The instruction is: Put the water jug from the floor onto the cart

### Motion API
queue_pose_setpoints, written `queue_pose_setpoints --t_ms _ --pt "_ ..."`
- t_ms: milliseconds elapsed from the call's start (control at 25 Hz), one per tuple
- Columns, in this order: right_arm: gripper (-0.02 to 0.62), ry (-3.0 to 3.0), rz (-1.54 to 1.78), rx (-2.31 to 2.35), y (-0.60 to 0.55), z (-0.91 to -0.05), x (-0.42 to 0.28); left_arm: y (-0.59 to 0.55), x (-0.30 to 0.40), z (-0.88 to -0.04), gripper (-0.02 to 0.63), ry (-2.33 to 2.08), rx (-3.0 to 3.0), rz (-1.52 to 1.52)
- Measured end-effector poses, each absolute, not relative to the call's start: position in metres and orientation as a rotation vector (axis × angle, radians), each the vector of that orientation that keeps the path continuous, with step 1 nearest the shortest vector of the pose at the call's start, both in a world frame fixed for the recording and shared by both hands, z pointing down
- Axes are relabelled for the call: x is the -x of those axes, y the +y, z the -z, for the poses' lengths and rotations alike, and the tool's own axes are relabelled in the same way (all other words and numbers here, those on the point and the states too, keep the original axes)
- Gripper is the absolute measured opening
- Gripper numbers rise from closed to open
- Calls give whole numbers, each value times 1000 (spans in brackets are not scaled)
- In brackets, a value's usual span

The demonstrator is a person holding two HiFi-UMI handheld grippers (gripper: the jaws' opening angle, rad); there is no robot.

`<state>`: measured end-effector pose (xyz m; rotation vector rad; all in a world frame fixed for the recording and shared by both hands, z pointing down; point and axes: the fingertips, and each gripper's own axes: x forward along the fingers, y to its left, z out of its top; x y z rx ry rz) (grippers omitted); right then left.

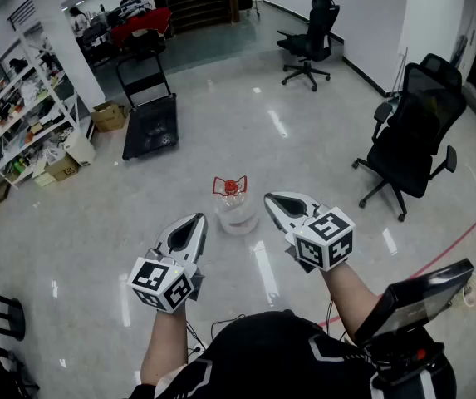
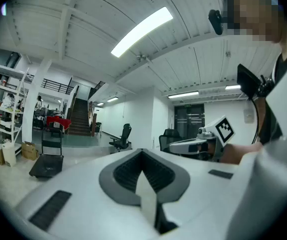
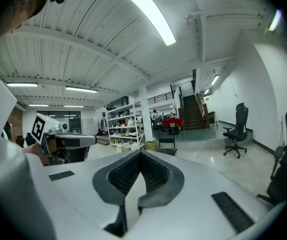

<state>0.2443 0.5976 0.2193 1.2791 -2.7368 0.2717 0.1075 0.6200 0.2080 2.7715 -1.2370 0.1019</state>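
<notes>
Standing over the water jug (image 1: 236, 210), which sits upright on the floor (image 1: 304, 140) just ahead, a person holds the left gripper (image 1: 192, 227) and right gripper (image 1: 281, 204) on either side of it, the jaws of each pressed together on nothing. The reach appears to be the step in hand: both should open and dip toward the red-capped neck and handle, as the clear wall looks slippery. The cart (image 1: 150, 127) stands well apart, near the shelves.

Bare floor (image 1: 213, 152) lies open from water jug (image 1: 236, 210) to cart (image 1: 150, 129); an office chair (image 1: 416, 131) stands well aside.
</notes>
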Motion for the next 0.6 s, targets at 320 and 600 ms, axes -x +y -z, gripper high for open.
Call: queue_pose_setpoints --t_ms 320,600 --pt "3 -2740 -278 -1283 596 -219 -247 619 -109 -211 2 -1236 -2762 -103" --pt "3 -2760 -351 -1295 584 -223 -257 610 -115 -217 2 -1245 -2741 -102"
